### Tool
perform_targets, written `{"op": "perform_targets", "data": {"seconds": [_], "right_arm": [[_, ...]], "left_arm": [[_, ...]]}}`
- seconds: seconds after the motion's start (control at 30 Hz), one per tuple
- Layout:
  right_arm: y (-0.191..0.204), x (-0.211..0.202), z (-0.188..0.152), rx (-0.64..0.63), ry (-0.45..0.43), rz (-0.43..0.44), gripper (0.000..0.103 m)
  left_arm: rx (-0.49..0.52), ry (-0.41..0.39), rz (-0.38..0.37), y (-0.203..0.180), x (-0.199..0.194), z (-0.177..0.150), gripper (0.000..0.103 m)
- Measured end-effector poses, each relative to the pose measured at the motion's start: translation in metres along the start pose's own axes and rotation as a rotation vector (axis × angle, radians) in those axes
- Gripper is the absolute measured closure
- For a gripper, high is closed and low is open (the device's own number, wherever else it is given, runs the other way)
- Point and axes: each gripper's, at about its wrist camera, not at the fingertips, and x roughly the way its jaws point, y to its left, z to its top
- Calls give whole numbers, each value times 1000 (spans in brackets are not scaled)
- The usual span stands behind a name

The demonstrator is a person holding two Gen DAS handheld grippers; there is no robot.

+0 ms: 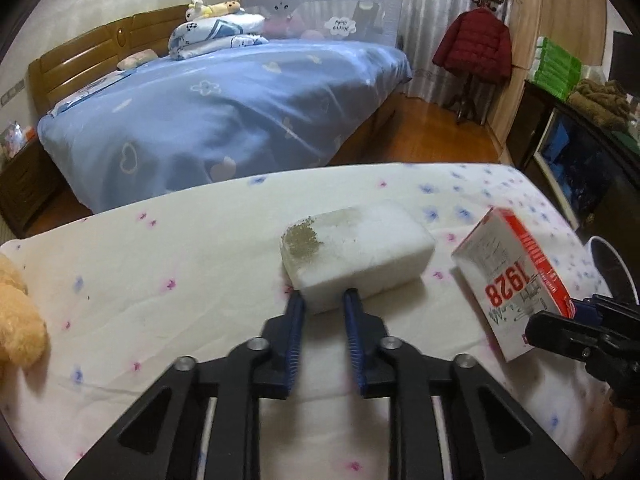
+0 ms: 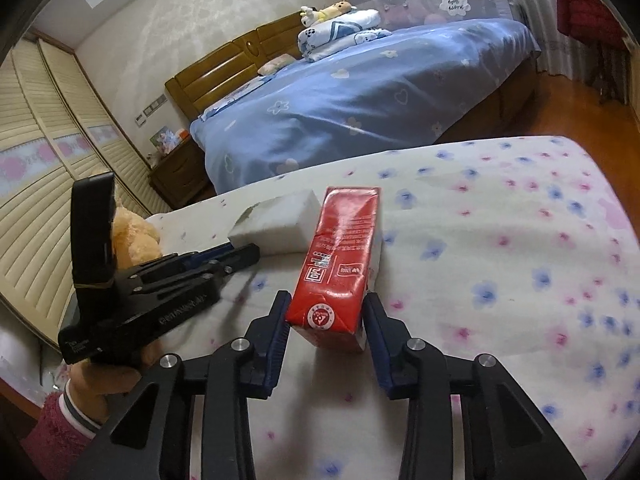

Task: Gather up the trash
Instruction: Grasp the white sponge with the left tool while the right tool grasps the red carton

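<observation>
Covering surface: white bedsheet with pink and blue flower print (image 1: 140, 264), spread flat, carries everything below
Background: bed with blue heart-print duvet (image 1: 224, 112) beyond sheet's far edge, red padded jacket (image 1: 476, 44) on a stand
Plush: tan fuzzy toy (image 1: 18, 312) at sheet's left edge
Foam: white rectangular foam block with brownish stain on top (image 1: 356, 252), lying mid-sheet, nearer far edge than near edge
Carton: red and white drink carton printed 1928 (image 2: 340, 264), tilted, right of foam, toward sheet's right edge, top end just beside the block
Left gripper (image 1: 323, 300): black frame, blue pads, jaws narrowed, tips at foam's near face; pressing or just touching, cannot tell
Right gripper (image 2: 326, 308): jaws either side of carton's lower end, left pad touching, right pad at its edge
Hand (image 2: 108, 376): holds left gripper, pink fuzzy sleeve (image 2: 60, 428)
</observation>
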Motion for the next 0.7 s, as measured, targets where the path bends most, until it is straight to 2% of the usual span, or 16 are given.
{"op": "perform_targets", "data": {"seconds": [0.1, 0.27, 0.4, 0.53, 0.7], "right_arm": [[-8, -14, -4, 2, 2, -2, 66], [-27, -45, -14, -12, -1, -38, 67], [-43, -71, -24, -28, 8, -70, 67], [-50, -86, -38, -71, 30, -106, 67], [-57, -96, -51, -80, 31, -121, 68]], "left_arm": [[-16, 1, -11, -6, -5, -8, 92], [-44, -5, -24, -28, -26, -29, 93], [-100, 16, -7, -47, -50, -54, 93], [-141, 13, -16, -76, -78, -82, 93], [-173, 10, -39, -98, -103, -101, 93]]}}
